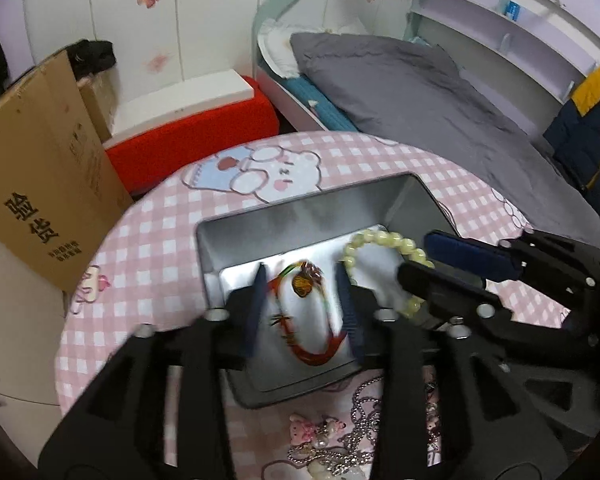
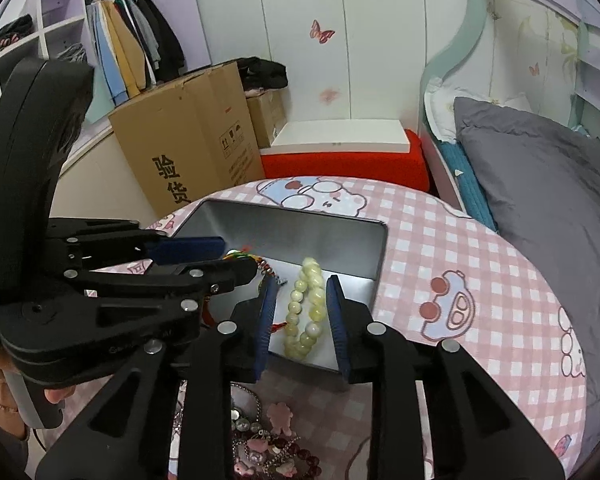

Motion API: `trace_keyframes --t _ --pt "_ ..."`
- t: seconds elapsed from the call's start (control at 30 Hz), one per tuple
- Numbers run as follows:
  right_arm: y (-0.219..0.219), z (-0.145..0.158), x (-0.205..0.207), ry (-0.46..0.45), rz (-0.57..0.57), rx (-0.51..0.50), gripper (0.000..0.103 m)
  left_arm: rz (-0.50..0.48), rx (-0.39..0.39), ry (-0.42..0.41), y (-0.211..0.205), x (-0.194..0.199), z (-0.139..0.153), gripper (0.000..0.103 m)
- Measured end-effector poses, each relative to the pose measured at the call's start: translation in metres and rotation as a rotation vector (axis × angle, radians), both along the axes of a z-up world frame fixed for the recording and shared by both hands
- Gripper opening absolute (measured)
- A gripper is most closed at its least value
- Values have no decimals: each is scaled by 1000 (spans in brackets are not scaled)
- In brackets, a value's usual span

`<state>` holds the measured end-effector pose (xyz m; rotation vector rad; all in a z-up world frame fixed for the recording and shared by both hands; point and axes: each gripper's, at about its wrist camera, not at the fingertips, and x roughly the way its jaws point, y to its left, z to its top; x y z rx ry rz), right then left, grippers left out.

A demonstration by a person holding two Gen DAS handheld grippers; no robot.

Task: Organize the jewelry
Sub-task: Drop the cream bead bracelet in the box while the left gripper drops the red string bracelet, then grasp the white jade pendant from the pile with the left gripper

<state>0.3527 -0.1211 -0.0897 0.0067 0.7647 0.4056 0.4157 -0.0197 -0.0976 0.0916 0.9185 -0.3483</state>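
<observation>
A round table covered in a pink checked cloth with cartoon bears is standing in front of me, and a grey metal tin is sitting on it, open at the top, a little toward the near side. Both claws are hanging over that tin.

The left gripper is hovering over the left part of the tin with its blue-padded fingers spread apart, released, gripping nothing. The red cord bracelet is lying on the tin's pale floor directly between and below those two fingers, its small amber charm toward the far end of the loop and the red cord curling back toward the near wall. Whether a pad is brushing the cord I cannot tell; the cord is looking slightly blurred.

The right gripper is reaching over the right part of the tin, just beside the left one, and its fingers are also standing apart, released. The pale yellow bead bracelet is resting on the tin floor in the gap between them, touching neither pad as far as I can see. It is lying to the right of the red cord bracelet, close to it.

On the cloth at the near edge, outside the tin, a tangle of loose jewelry is waiting: silver chain, dark red beads, small pink charms.
</observation>
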Motion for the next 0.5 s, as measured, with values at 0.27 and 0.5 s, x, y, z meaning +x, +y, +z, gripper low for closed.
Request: trace_keyframes --t 0.27,0.5 --pt "-15 18 -22 -20 -11 26 31 -2 -47 -29 11 -19 19 47" --pt "-24 24 -60 -48 -8 28 32 21 -2 -110 31 -70 25 54"
